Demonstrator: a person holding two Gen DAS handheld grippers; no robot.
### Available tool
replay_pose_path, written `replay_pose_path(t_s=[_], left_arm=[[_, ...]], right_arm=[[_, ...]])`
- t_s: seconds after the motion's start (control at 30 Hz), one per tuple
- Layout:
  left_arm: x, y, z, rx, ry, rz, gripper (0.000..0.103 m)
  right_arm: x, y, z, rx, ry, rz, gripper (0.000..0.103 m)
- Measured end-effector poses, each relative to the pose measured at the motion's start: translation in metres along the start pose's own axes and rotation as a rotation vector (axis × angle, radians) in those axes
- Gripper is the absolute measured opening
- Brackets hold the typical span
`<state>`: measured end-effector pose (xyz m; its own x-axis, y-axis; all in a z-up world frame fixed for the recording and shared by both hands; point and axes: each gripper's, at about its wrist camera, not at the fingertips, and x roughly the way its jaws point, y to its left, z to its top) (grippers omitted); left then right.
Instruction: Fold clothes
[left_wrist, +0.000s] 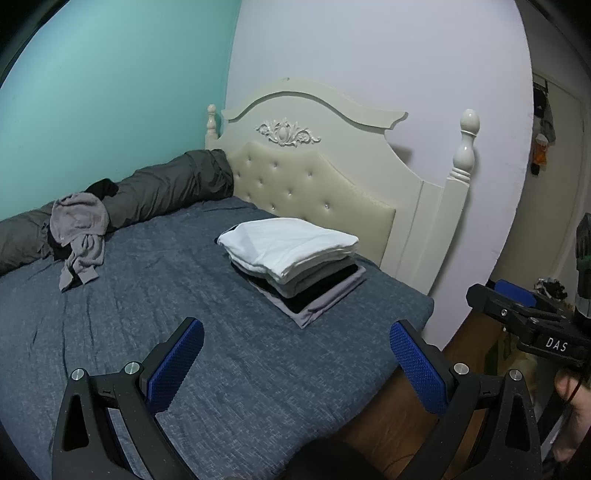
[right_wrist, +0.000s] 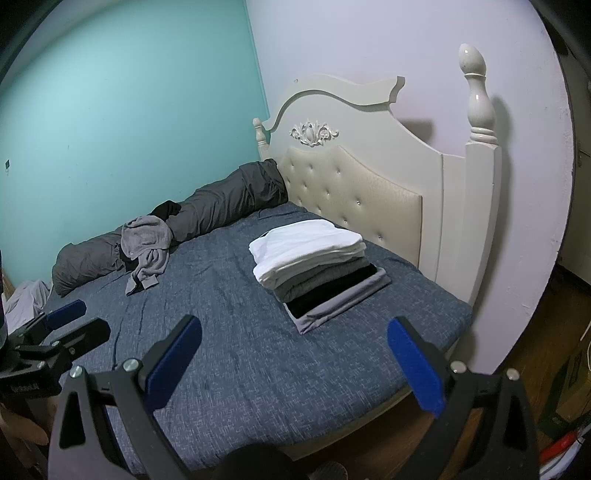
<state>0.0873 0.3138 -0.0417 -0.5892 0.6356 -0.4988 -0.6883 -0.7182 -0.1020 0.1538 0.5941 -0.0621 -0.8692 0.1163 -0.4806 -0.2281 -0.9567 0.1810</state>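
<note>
The left gripper (left_wrist: 295, 354) hangs above the near part of the bed (left_wrist: 221, 369), its blue-padded fingers (left_wrist: 177, 365) spread wide with nothing between them. The right gripper (right_wrist: 295, 354) hovers just beside it, likewise over the near part of the bed, with its jaws set wide apart and empty. In the left wrist view the right gripper shows at the right edge, beyond the bed's right side, above the wooden floor (left_wrist: 476, 332); a hand (left_wrist: 576, 398) is partly visible beneath it.

Beyond both grippers, on the blue bedcover near the bed's right edge and close to the headboard (left_wrist: 314, 177), sits a stack of folded clothes (left_wrist: 291, 258). A white garment (right_wrist: 306, 243) lies on top, grey pieces come under it, then a black one, and a wider light grey piece lies at the bottom, flat on the cover.

Well apart from the stack, toward the bed's left edge, a crumpled grey garment (left_wrist: 79, 232) lies unfolded, partly draped over a long dark grey roll of bedding (left_wrist: 162, 188) that runs along the teal wall (left_wrist: 110, 92) up to the headboard. A black item (left_wrist: 103, 188) peeks out just behind the crumpled garment.
</note>
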Motion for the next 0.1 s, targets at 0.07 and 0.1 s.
replay_pose_path(t_s=[0.07, 0.1], left_arm=[[-0.0001, 0.0004, -0.0007, 0.001, 0.000, 0.003, 0.103], [0.0001, 0.0009, -0.0009, -0.003, 0.001, 0.003, 0.103]], right_arm=[[-0.0004, 0.0001, -0.0003, 0.000, -0.001, 0.000, 0.101], [-0.0008, 0.0001, -0.0003, 0.000, -0.001, -0.001, 0.101]])
